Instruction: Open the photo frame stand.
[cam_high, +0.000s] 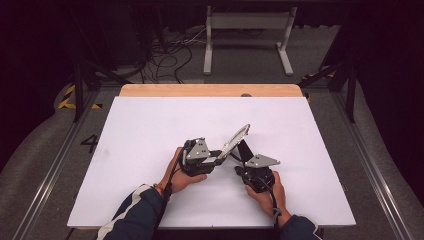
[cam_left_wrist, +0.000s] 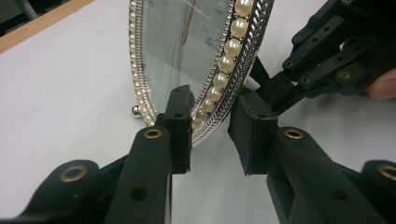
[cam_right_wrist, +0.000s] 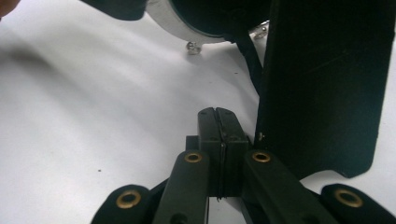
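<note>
Covering most of the wooden table (cam_high: 210, 90), a white board (cam_high: 150, 130) carries one object near its middle: an oval picture frame (cam_high: 234, 141) rimmed in silver and faux pearls (cam_left_wrist: 227, 60), tilted on its black easel stand (cam_right_wrist: 327, 84) between two hand-held grippers. The left gripper (cam_left_wrist: 212, 133) has its jaws partly parted around the frame's lower edge, one pad against the glass side, the other just off the pearl rim, so the hold looks loose rather than firm. The right gripper (cam_right_wrist: 219, 140), its jaws pressed together on nothing, sits beside the stand behind the frame. Any slip in that loose bracket, or a nudge to the stand from the right gripper, could tip the frame face-down, risking cracked glass or a scuffed rim.
</note>
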